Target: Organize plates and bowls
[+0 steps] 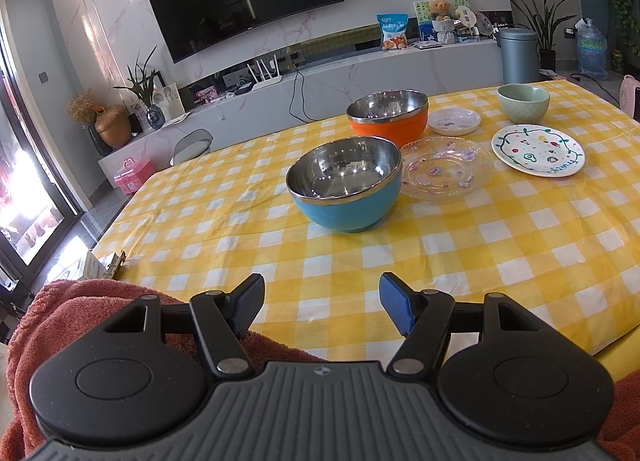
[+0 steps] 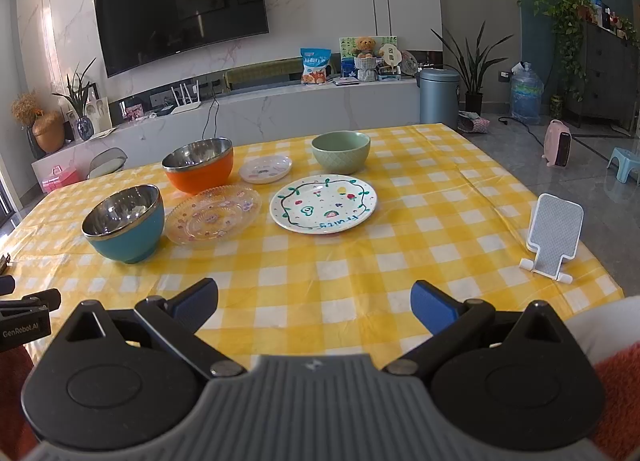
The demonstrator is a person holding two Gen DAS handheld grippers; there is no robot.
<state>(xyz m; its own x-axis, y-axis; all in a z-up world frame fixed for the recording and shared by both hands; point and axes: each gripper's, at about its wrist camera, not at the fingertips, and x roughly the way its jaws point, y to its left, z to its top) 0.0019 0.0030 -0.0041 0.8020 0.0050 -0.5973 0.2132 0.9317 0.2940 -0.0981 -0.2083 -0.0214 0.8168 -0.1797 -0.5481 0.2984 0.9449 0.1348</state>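
On the yellow checked table (image 1: 480, 261) (image 2: 400, 221) stand a blue steel-lined bowl (image 1: 346, 185) (image 2: 126, 225), an orange steel-lined bowl (image 1: 388, 117) (image 2: 200, 165), a green ceramic bowl (image 1: 523, 103) (image 2: 341, 151), a clear glass plate (image 1: 446, 167) (image 2: 214, 215), a small white dish (image 1: 454, 121) (image 2: 266, 169) and a white painted plate (image 1: 538, 149) (image 2: 324, 203). My left gripper (image 1: 322, 309) is open and empty at the near table edge, in front of the blue bowl. My right gripper (image 2: 314, 309) is open and empty at the near edge, in front of the painted plate.
A white and grey phone stand (image 2: 554, 239) stands near the table's right edge. A red towel (image 1: 60, 321) lies at the near left. A black clamp (image 2: 24, 313) shows at the left edge. A TV (image 2: 180, 5) and a low cabinet (image 2: 280, 109) are behind the table.
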